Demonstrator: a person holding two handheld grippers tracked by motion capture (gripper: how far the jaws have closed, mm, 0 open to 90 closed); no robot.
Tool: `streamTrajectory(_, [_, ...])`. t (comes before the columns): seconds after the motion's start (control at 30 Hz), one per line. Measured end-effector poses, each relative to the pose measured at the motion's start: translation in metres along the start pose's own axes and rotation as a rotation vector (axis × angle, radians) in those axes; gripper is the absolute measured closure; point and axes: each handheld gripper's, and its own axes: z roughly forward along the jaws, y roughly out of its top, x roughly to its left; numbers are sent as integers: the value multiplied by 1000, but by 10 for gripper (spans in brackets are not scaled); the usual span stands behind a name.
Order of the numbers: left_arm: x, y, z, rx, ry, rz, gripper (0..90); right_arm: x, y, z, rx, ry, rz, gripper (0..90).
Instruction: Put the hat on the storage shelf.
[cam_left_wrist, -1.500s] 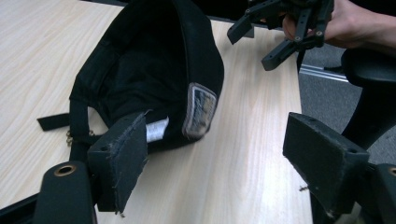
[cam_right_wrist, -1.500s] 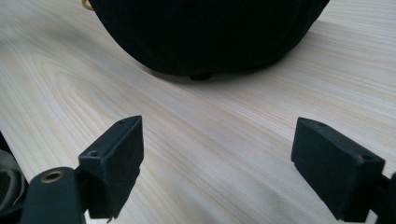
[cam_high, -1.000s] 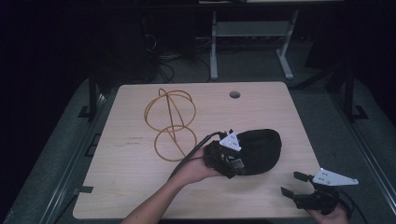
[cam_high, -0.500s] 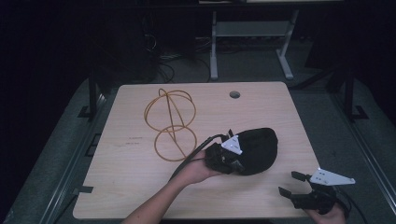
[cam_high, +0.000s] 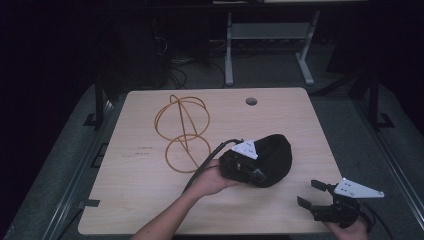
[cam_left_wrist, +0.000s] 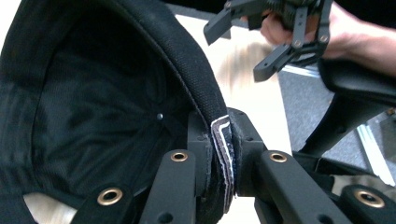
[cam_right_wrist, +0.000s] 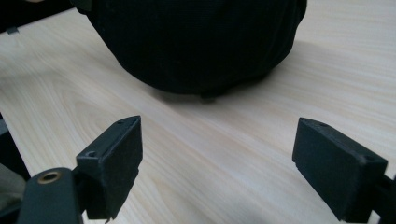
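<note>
Left gripper (cam_high: 250, 167): from the high view I see it held in my left hand (cam_high: 212, 181) at the near rim of the black cap (cam_high: 272, 157), which lies near the middle of the table (cam_high: 140, 200), toward its right side.
Right gripper (cam_high: 316, 194): in the high view it sits at the table's near right corner, jaws spread wide, nothing between them, well apart from the cap.
Orange cord (cam_high: 182, 132): looped on the table left of the cap, not touching it.
Left gripper view, grip: my jaws have just been closing and now pinch the cap's (cam_left_wrist: 116, 93) rim, its grey-edged band clamped between the pads.
Left gripper view, cap's hollow: facing me, dark lining and seams, nothing lying inside that I can make out.
Left gripper view, beyond: the right gripper (cam_left_wrist: 252, 44) farther off, open.
Right gripper view, jaws: wide apart over bare wood (cam_right_wrist: 215, 154).
Right gripper view, cap (cam_right_wrist: 196, 42): its closed outer crown rests on the table ahead; the hollow is hidden from here.
</note>
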Motion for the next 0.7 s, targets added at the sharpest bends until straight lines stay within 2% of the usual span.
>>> streamTrajectory(0.03, [-1, 3, -1, 1, -3, 8, 806, 1, 2, 0, -21, 12, 7, 153])
streamTrajectory(0.23, [-6, 7, -2, -8, -14, 20, 806, 4, 6, 3, -55, 37, 10, 151])
streamTrajectory(0.27, [-8, 9, -1, -16, -26, 24, 807, 6, 8, 5, -70, 54, 13, 148])
streamTrajectory(0.5, [-13, 17, 1, -13, -56, 46, 809, 10, 12, 11, -105, 77, 19, 146])
streamTrajectory(0.6, [-16, 22, 2, -17, -79, 55, 809, 11, 13, 13, -114, 71, 8, 145])
streamTrajectory(0.7, [-22, 27, 4, -13, -112, 74, 809, 9, 13, 13, -131, 94, 27, 145])
